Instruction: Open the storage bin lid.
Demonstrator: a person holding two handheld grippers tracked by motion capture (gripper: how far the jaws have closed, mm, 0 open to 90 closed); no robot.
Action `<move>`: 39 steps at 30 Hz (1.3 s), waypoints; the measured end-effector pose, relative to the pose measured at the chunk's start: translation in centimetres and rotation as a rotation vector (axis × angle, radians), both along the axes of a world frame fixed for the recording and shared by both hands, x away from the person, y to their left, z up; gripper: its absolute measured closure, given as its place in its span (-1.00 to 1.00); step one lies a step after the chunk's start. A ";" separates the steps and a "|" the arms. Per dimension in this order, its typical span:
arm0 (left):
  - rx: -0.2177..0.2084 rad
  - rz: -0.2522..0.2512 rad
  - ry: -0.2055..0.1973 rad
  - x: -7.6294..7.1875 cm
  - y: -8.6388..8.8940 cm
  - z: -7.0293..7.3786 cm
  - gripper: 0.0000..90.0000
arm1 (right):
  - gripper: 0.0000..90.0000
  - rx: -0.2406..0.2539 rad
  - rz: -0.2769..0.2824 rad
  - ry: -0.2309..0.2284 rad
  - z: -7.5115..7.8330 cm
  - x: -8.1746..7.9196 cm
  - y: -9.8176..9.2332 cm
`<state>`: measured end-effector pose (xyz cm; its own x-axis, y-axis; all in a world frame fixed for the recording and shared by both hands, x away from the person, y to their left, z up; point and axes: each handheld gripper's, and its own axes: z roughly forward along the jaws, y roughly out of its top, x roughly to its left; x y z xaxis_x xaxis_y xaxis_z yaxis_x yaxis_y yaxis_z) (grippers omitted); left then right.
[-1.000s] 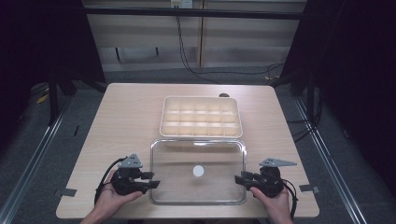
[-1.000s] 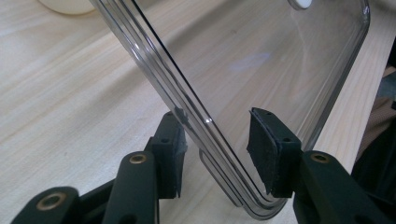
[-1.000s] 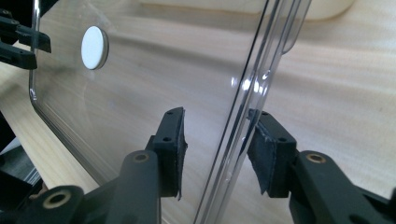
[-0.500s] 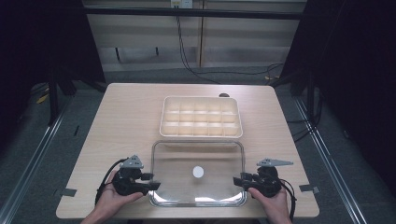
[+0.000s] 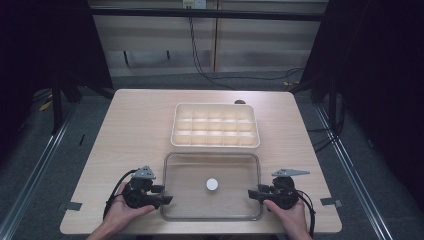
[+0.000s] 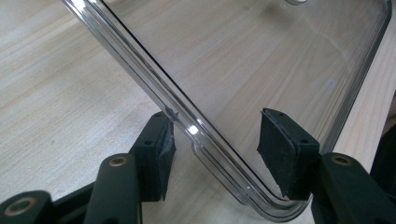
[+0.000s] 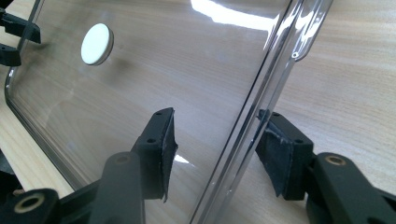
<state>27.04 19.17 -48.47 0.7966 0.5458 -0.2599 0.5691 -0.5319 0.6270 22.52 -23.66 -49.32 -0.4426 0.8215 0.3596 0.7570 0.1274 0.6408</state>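
The left hand-held gripper [image 5: 161, 195] sat at about seven o'clock on the bench [image 5: 135, 130], held in the person's left hand [image 5: 122, 212], with its jaws pointing toward three o'clock at the left edge of the clear lid [image 5: 210, 170]. Its jaws had just been opening. In the left gripper view [image 6: 212, 154] the lid's rim ran between the two pads [image 6: 161, 149], one pad outside the edge and one over the clear panel, and neither pad pressed on the plastic, so the jaws stood spread around the rim.

The right hand-held gripper [image 5: 256, 194] lay at about five o'clock, in the person's right hand [image 5: 290, 215], with its jaws pointing toward nine o'clock at the lid's right edge. Its jaws had also just been opening. In the right gripper view [image 7: 215, 149] the rim passed between the pads [image 7: 166, 144] with a gap on the inner side; whether the outer pad touched the rim could not be told.

The clear lid lay flat on the bench at six o'clock, between the two grippers, with a white round knob [image 5: 212, 184] near its middle. Just beyond it, at twelve o'clock from the lid and near the bench's centre, stood the cream compartment tray [image 5: 215, 125], close to the lid's far edge.
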 end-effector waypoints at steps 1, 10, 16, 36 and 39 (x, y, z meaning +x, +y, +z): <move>0.001 -0.001 0.001 0.0 0.0 0.0 0.02 | 0.06 -0.001 -0.001 0.002 0.0 0.0 0.0; 0.025 0.002 0.009 0.2 -0.2 -0.3 0.01 | -0.01 -0.051 -0.014 0.009 -0.2 0.1 0.1; 0.020 0.007 0.016 0.4 -0.4 -0.4 0.01 | -0.03 -0.089 -0.039 -0.008 -0.1 0.2 0.2; -0.051 0.074 -0.074 0.6 0.6 1.2 -0.28 | -0.23 0.018 -0.068 -0.149 1.4 -0.2 -1.0; -0.074 0.089 -0.097 0.3 1.1 1.7 -0.30 | -0.28 0.053 -0.063 -0.189 2.2 -0.7 -1.4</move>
